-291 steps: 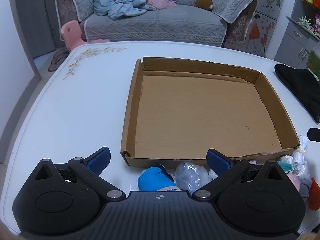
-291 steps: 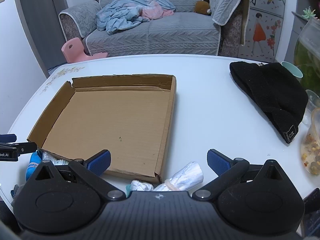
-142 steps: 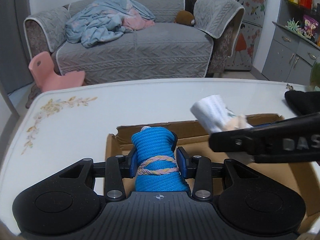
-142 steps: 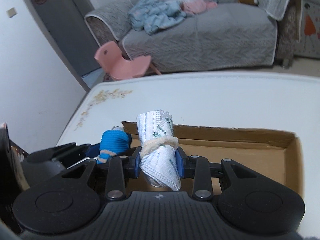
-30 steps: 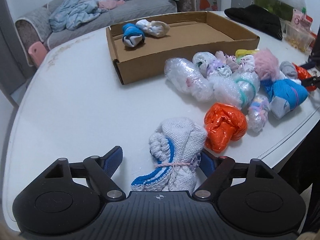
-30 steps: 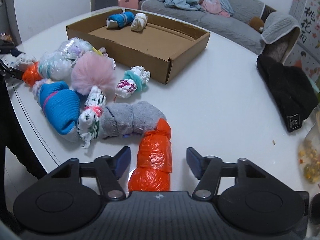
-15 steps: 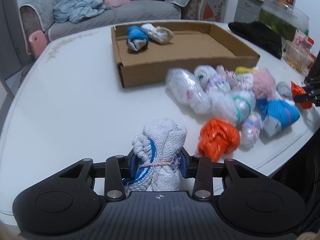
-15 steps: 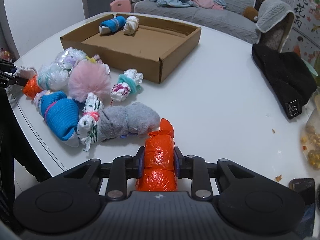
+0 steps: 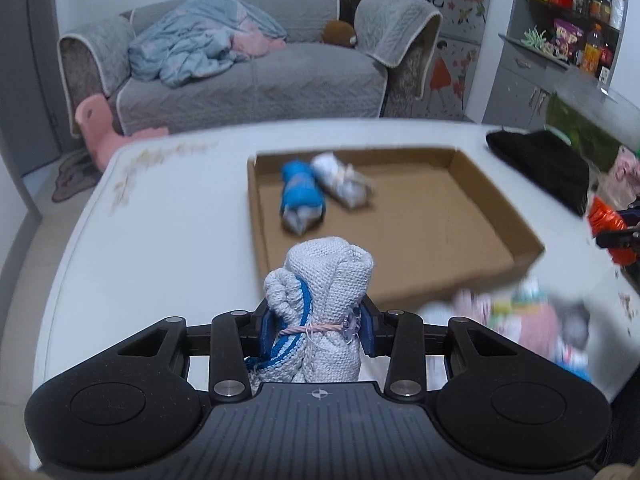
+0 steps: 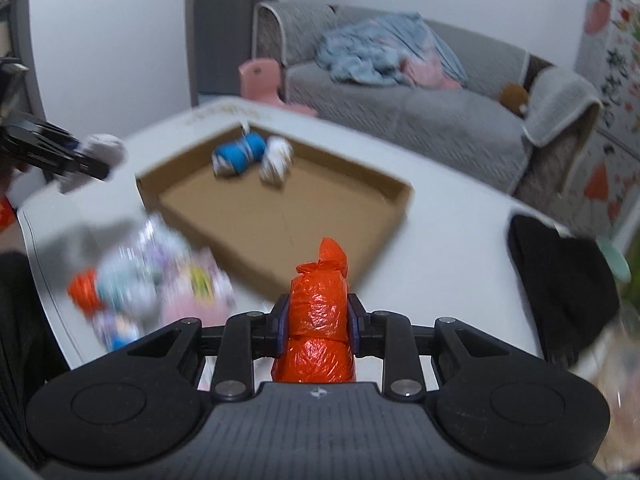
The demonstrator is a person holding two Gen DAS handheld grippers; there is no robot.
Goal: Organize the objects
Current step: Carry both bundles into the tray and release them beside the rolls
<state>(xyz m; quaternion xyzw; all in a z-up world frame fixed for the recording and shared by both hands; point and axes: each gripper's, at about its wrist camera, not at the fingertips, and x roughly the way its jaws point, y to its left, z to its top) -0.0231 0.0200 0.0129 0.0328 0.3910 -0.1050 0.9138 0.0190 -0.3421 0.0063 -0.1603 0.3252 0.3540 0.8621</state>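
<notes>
Through my left wrist camera, my left gripper (image 9: 316, 326) is clamped on the white-and-blue knitted sock roll (image 9: 326, 300), held above the cardboard tray's (image 9: 452, 284) near wall, with bare tray floor beyond the blue roll (image 9: 300, 196) and white roll (image 9: 344, 184). Through my right wrist camera, my right gripper (image 10: 318, 326), tilted downward, pinches the orange plastic bundle (image 10: 318, 320) over white table (image 10: 440, 256) just short of the tray's near corner, the blurred pile of bundles (image 10: 152, 280) lying to its left.

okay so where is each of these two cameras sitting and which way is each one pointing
Left wrist: sits on the left gripper, shut on a white sock bundle, looking down across the table at the cardboard box and sofa.
Right wrist: sits on the right gripper, shut on an orange bag bundle, facing the box from its other near corner.
Shared: box, blue bundle inside, sofa, and each other's gripper at the frame edge.
</notes>
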